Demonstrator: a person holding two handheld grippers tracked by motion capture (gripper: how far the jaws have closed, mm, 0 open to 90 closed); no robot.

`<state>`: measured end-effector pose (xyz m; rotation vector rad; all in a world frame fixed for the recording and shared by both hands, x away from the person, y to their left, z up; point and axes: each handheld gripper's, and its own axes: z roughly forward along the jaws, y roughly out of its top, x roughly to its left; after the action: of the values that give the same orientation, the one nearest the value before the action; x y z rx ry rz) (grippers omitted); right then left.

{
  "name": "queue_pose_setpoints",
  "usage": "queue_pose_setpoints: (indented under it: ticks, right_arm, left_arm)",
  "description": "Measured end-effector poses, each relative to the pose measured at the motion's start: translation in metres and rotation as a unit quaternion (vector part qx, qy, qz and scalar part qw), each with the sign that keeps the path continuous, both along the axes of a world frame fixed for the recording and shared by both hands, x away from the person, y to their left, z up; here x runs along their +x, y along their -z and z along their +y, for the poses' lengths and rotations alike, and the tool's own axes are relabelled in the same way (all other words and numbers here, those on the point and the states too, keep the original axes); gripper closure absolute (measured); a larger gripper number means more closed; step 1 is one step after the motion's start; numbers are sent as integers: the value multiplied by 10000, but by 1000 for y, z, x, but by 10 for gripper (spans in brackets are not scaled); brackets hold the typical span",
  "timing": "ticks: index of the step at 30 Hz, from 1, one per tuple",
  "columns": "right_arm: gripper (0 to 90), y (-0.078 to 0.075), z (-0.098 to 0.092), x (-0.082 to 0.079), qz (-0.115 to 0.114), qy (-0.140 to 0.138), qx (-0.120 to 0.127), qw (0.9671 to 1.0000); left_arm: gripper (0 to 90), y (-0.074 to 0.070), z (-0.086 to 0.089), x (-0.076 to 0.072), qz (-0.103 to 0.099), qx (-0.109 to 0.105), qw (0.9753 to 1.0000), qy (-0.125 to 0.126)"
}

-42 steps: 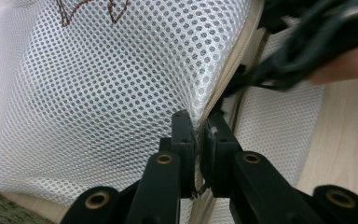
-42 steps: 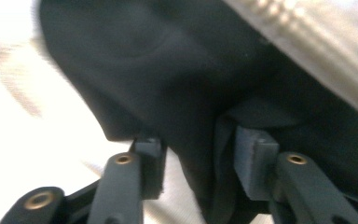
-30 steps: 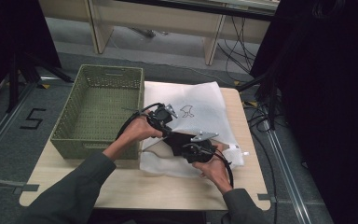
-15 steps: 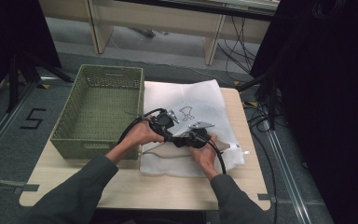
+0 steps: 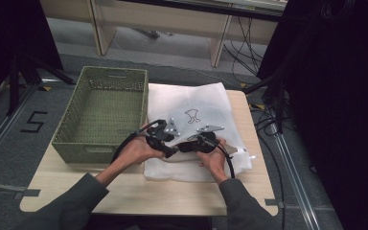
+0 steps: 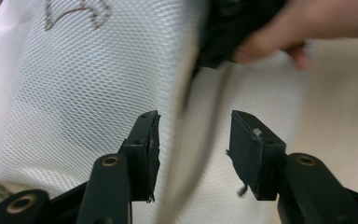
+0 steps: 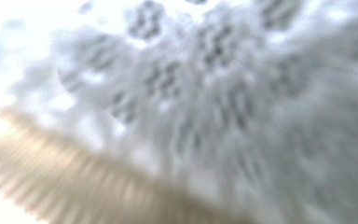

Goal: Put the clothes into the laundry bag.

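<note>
White mesh bag [image 5: 191,115] lies flat on the desk [image 5: 139,191], right of the green basket [image 5: 103,112], touching its right wall; the bag's right edge sits near the desk's right edge. Bare desk shows along the near side. Both claws meet over the bag's near half. Left claw [image 6: 193,154]: jaws spread, straddling a raised fold of mesh. Right claw [image 5: 191,143]: its own view is blurred mesh close up, so cannot tell its state.

A digit "5" [image 5: 34,121] is seen marked in black on the grey floor, well to the left of the left gripper's fingers [image 5: 171,152]. No other text or brand can be read; the brown outline mark [image 5: 191,115] printed on the white mesh bag [image 5: 187,98], just beyond the fingers, forms no legible letters.
</note>
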<state>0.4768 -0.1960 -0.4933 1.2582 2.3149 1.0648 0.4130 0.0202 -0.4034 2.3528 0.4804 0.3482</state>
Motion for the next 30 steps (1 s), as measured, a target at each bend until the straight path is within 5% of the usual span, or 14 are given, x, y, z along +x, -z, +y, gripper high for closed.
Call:
queue_pose_setpoints:
  ticks: [5, 8, 10, 15, 17, 20, 21, 22, 23, 30]
  right_arm:
    - [750, -9, -4, -7, -46, -109, -27, 9999]
    - [698, -17, -2, -16, -132, -175, -67, 9997]
    - [658, -19, -4, -19, -258, -330, -40, 9991]
    - [584, -16, 3, -28, 38, -468, 10, 9989]
    - [567, -13, 3, -27, -61, -487, -73, 9988]
    - [555, -14, 5, -29, 131, -408, -10, 9991]
    - [556, -9, 7, -27, -173, -377, 11, 9991]
    - [557, -13, 7, -29, 137, -410, -74, 9990]
    - [558, -10, 7, -27, 21, -494, -108, 9987]
    - [570, -2, 18, -28, 82, -522, -288, 9982]
  left_arm:
    - [443, 34, 6, -29, 255, 111, 9996, 94]
    - [420, 57, 5, -31, 342, 115, 9993, 84]
    - [394, 69, 4, -32, 442, 312, 9985, 127]
    - [390, 93, 1, -23, 585, 403, 9974, 87]
    - [447, 98, 2, -20, 622, 247, 9978, 3]
    - [623, 96, 3, -18, 528, 336, 9980, 42]
    - [710, 98, 2, -19, 560, 176, 9983, 10]
    - [752, 98, 1, -21, 535, 128, 9985, 2]
    - [795, 96, 2, -21, 425, 343, 9983, 192]
    - [860, 95, 2, -33, 578, 413, 9966, 417]
